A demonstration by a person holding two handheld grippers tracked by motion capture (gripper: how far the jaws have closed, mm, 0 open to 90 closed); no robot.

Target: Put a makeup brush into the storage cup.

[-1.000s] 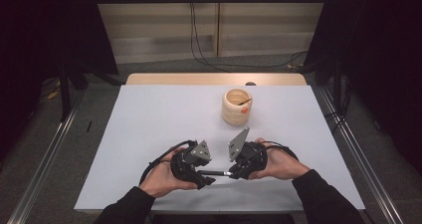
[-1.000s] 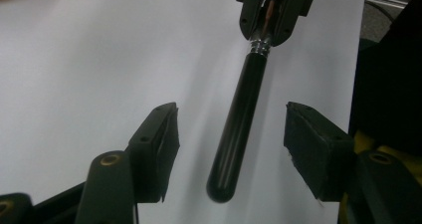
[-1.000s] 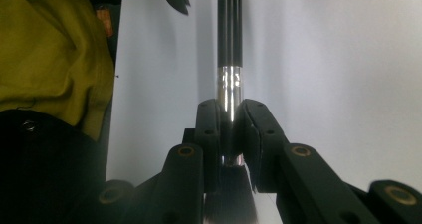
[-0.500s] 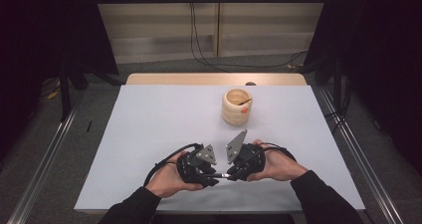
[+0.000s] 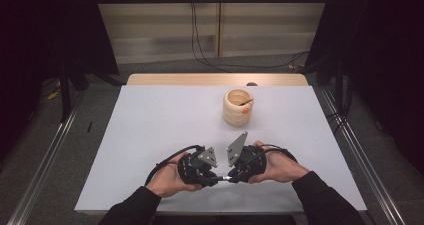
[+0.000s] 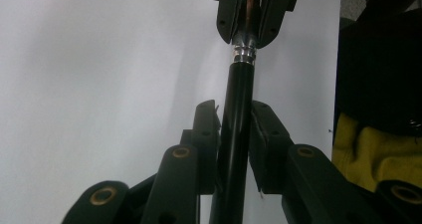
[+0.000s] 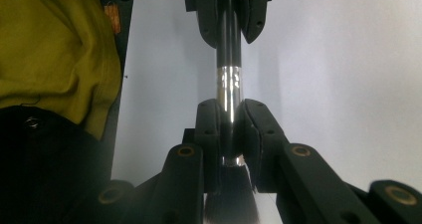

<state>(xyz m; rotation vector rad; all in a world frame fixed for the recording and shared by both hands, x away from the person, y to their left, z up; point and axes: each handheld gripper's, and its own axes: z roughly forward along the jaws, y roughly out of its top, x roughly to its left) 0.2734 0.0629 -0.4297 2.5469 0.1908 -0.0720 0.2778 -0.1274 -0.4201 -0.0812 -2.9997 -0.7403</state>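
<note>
Brush work sits low on the pale grey table top [image 5: 150, 135], near the person's edge; a thin brush with a black handle, a shiny silver ring and dark bristles [image 5: 223, 176] lies level between the two tools; the left gripper [image 6: 234, 129] has just been closing its jaws, and now both black pads squeeze the black handle, which runs straight up between them in the left gripper view; the right gripper [image 7: 231, 127] is clenched on the silver ring, with the dark bristles poking out behind its pads in the right gripper view; the two grippers face each other, tip near tip, so each one sees the other just ahead along the brush; in the high view the left gripper [image 5: 212, 176] and the right gripper [image 5: 232, 175] are close side by side, each held in a hand; a round, ribbed, light wooden cup [image 5: 238, 107] stands upright well beyond the right gripper, farther up the table.
</note>
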